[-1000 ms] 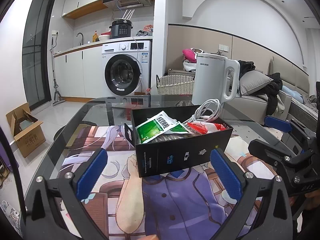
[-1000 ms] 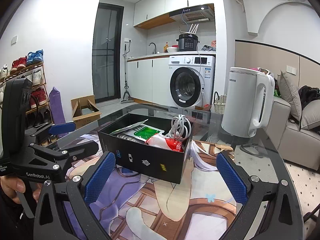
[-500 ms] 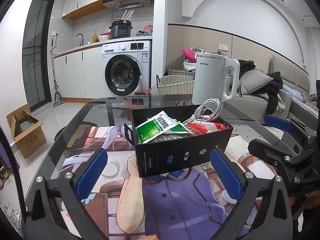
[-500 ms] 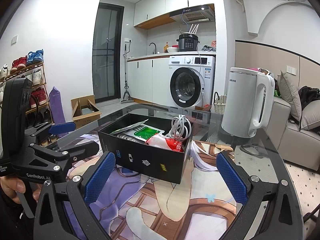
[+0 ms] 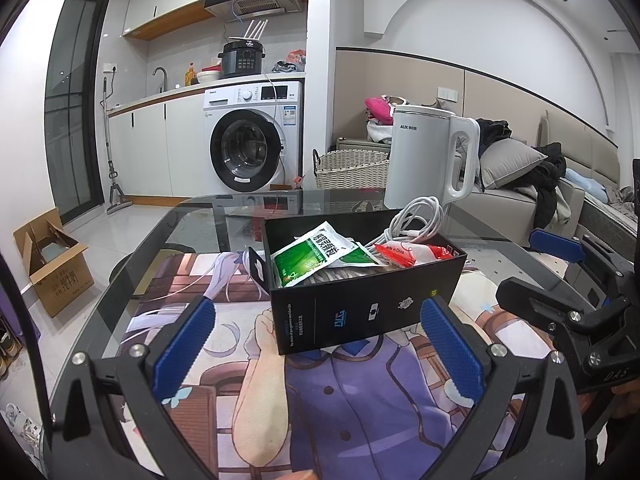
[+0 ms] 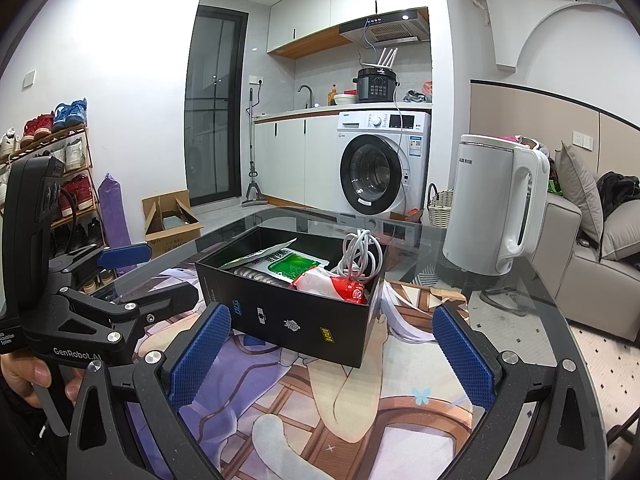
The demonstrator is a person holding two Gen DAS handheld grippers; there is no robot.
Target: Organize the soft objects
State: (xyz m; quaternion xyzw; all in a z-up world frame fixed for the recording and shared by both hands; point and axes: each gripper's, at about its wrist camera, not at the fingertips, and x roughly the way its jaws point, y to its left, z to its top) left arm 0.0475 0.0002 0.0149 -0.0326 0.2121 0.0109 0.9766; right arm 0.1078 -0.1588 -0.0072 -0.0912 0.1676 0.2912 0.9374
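White kettle (image 5: pixel 430 158) on glass table (image 5: pixel 192 216); washing machine (image 5: pixel 250 148), wicker basket (image 5: pixel 350 168), cardboard box (image 5: pixel 50 258) beyond.

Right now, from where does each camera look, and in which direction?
Left wrist: sits on the left gripper, jaws open, facing the black box; the right gripper shows at right.
Right wrist: sits on the right gripper, jaws open, facing that box; the left gripper and a hand show at left.
Shared: box, white kettle, washing machine.

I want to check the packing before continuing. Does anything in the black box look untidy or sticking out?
Yes. In the black box, the white cable is coiled loosely and rises above the rim at the back. The green packet lies tilted, with one corner above the rim. The red and white bag is crumpled. Nothing has spilled onto the table.
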